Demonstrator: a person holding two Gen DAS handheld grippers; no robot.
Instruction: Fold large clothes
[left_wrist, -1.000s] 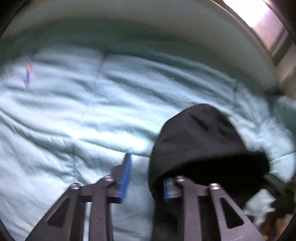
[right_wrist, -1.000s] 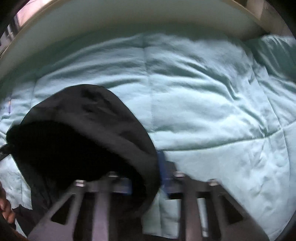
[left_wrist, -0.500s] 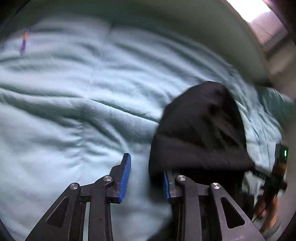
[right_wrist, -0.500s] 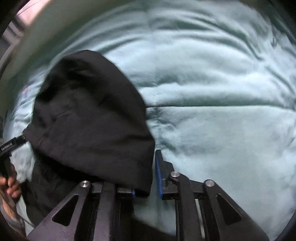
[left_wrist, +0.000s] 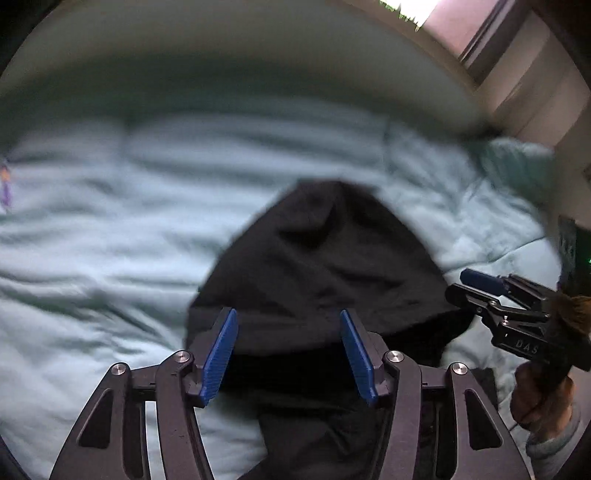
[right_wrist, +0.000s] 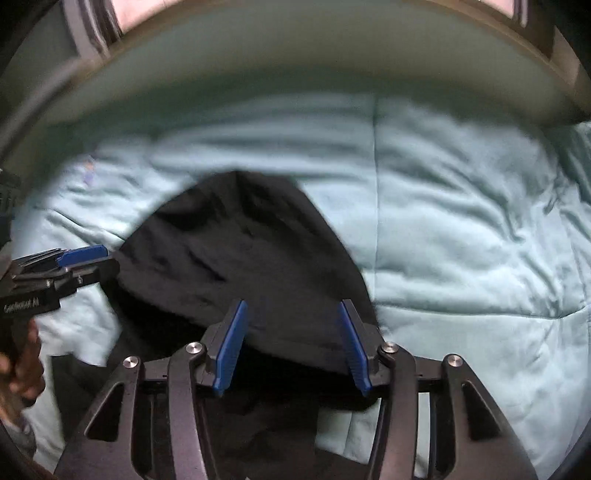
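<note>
A black garment (left_wrist: 325, 273) lies on a pale teal quilt (left_wrist: 110, 229), its hood spread flat and pointing away from me. It also shows in the right wrist view (right_wrist: 240, 266). My left gripper (left_wrist: 290, 354) is open and empty, its blue pads just above the garment's near part. My right gripper (right_wrist: 291, 347) is open and empty over the same part. Each gripper shows in the other's view: the right gripper (left_wrist: 491, 291) at the garment's right edge, the left gripper (right_wrist: 70, 262) at its left edge.
The quilt (right_wrist: 461, 240) covers a bed that runs to a pale headboard or wall (left_wrist: 240, 48) at the back. A window (left_wrist: 436, 14) is at the upper right. A small purple and orange mark (left_wrist: 5, 184) is on the quilt at far left.
Both grippers have opened and let go of the hood, which now lies flat on the quilt. Both have drawn back toward me and centred over the garment.
</note>
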